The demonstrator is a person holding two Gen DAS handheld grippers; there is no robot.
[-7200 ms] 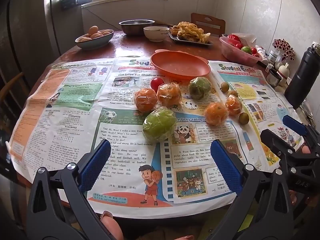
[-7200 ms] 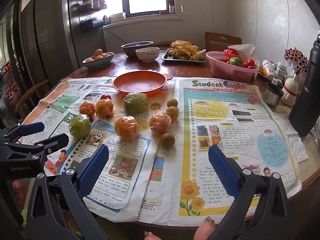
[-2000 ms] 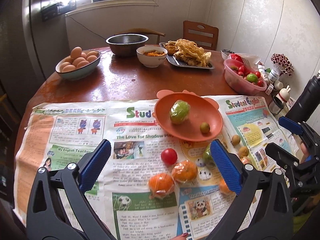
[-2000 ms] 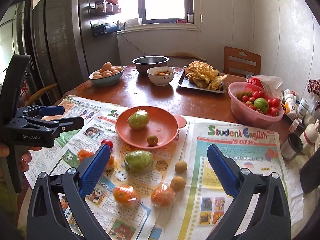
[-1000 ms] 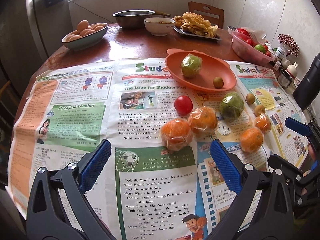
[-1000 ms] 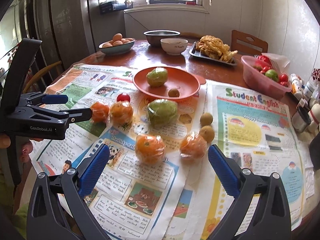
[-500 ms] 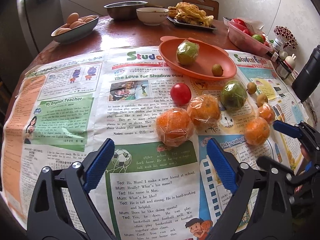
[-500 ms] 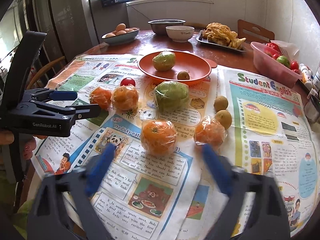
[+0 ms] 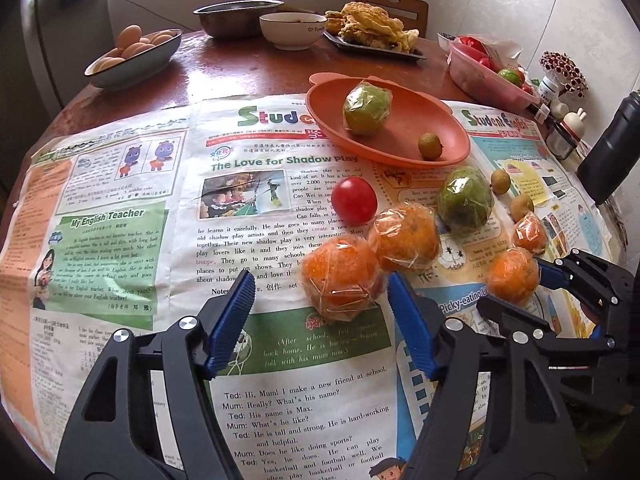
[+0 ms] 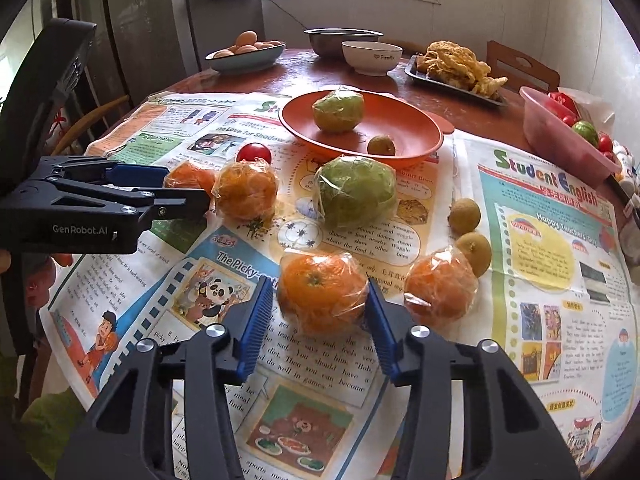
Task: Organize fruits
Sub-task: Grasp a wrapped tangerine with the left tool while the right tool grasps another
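The left gripper (image 9: 320, 312) has its jaws spread wide around a plastic-wrapped orange (image 9: 340, 276) on the newspaper (image 9: 256, 200), the right pad at its side and open room on its left, while the right gripper (image 10: 318, 320) has its jaws narrowed about another wrapped orange (image 10: 322, 290), whether touching I cannot tell. The orange plate (image 10: 400, 120), holding a wrapped green fruit (image 10: 338, 112) and a small brown fruit (image 10: 381, 145), sits at the paper's far edge on the counter (image 10: 304, 74). Readable print includes "Student English", "The Love for Shadow Play" and "GenRobot.AI".

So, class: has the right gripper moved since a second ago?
Yes. The right gripper has closed in toward the orange plate, its jaws now flanking a wrapped orange.
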